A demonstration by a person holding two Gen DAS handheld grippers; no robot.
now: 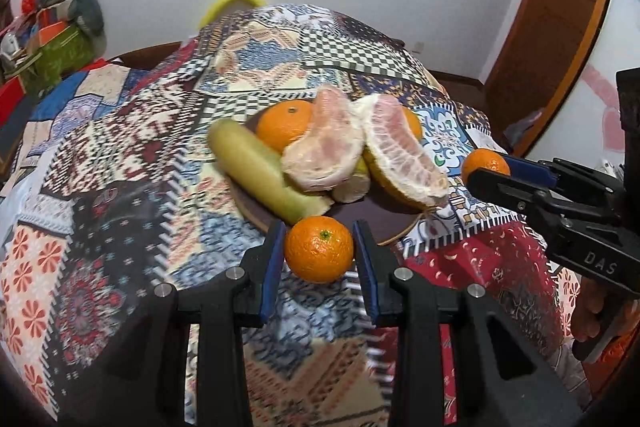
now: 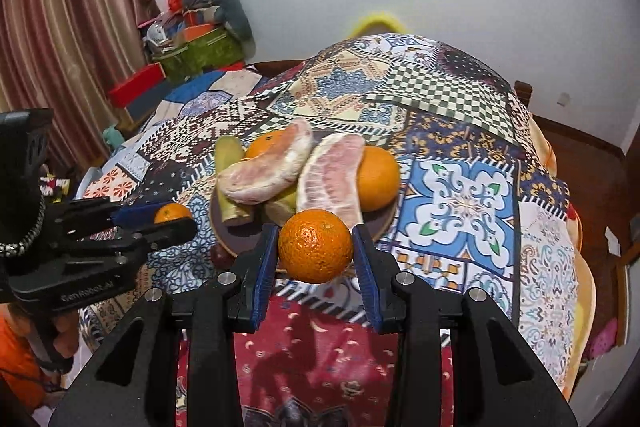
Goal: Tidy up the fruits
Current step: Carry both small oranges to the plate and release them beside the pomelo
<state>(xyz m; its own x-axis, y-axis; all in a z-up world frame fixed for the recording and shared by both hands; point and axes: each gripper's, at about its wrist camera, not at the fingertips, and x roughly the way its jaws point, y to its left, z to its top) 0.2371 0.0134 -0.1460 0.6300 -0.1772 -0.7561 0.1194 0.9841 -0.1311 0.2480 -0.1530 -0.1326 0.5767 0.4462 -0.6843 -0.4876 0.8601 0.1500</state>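
Lettering: "DAS" on right gripper point(image 1: 486, 169), "GenRobot.AI" on left gripper point(image 2: 172, 217); each clamps tangerine point(image 1: 319, 248).

A: What is clamped in the right gripper point(image 2: 316, 247)?
B: A tangerine point(image 2: 315, 246), pressed between blue pads.
A: And beyond it?
B: A dark plate point(image 2: 384, 223), piled with pomelo segments point(image 2: 336, 179).

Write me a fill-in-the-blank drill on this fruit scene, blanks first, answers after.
1. Each gripper, left and right, is shut on a small ____.
2. The two peeled pomelo wedges lie on a round dark ____.
3. The long green stalk lies on the plate beside a large ____.
4. The table is covered by a ____ cloth.

Answers: tangerine; plate; orange; patchwork
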